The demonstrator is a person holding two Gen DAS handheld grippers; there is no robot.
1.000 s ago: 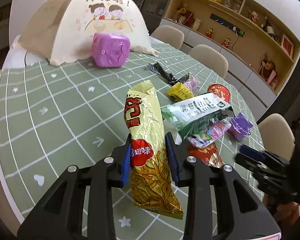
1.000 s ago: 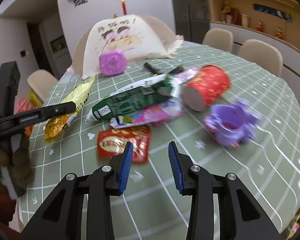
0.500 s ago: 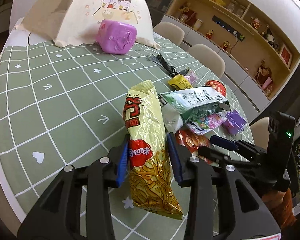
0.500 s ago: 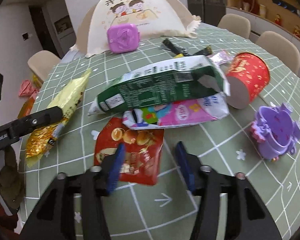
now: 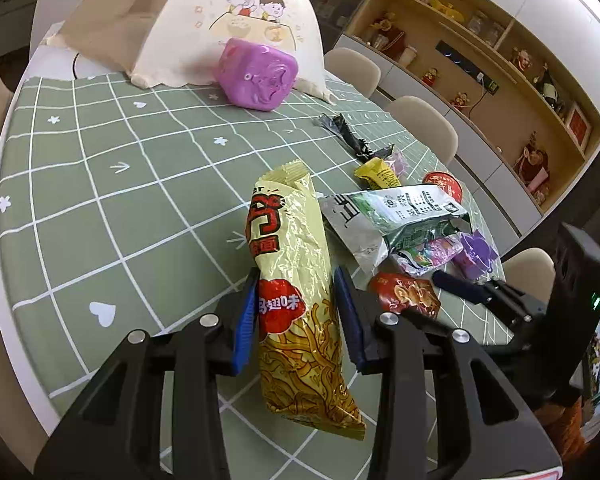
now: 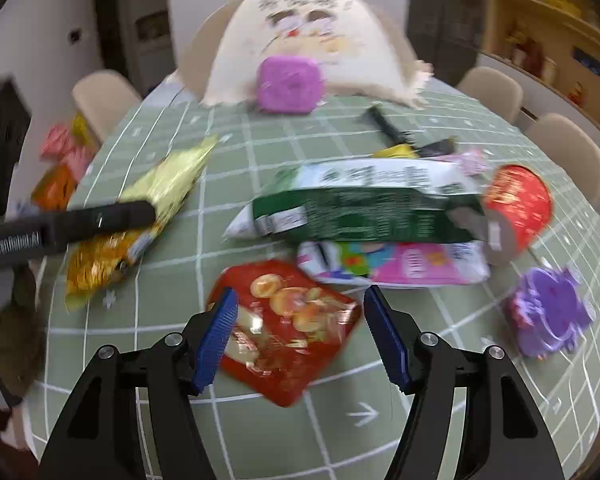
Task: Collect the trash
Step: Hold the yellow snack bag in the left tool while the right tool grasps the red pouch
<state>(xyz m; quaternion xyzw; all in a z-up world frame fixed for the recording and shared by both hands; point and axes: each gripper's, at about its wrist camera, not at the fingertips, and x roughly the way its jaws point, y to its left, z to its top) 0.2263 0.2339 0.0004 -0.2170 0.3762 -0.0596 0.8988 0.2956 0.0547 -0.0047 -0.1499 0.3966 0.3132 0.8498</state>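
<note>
My left gripper (image 5: 296, 320) is shut on a long yellow snack bag (image 5: 292, 264) and holds it over the green checked tablecloth (image 5: 100, 184); the bag also shows in the right wrist view (image 6: 140, 216). My right gripper (image 6: 300, 336) is open, its jaws on either side of a red snack packet (image 6: 288, 328), which also shows in the left wrist view (image 5: 406, 292). Behind it lie a green and white bag (image 6: 360, 208), a pink wrapper (image 6: 396, 264) and a red cup on its side (image 6: 518, 204).
A purple plastic holder (image 6: 548, 312) sits at the right. A purple box (image 6: 290, 84) stands before a cloth food cover (image 6: 312, 28) at the back. A black wrapper (image 5: 344, 130) and a small yellow wrapper (image 5: 378, 172) lie mid-table. Chairs ring the table.
My right gripper has opened wide and moved forward over the red packet. My left gripper still holds the yellow bag, and has shifted slightly.
</note>
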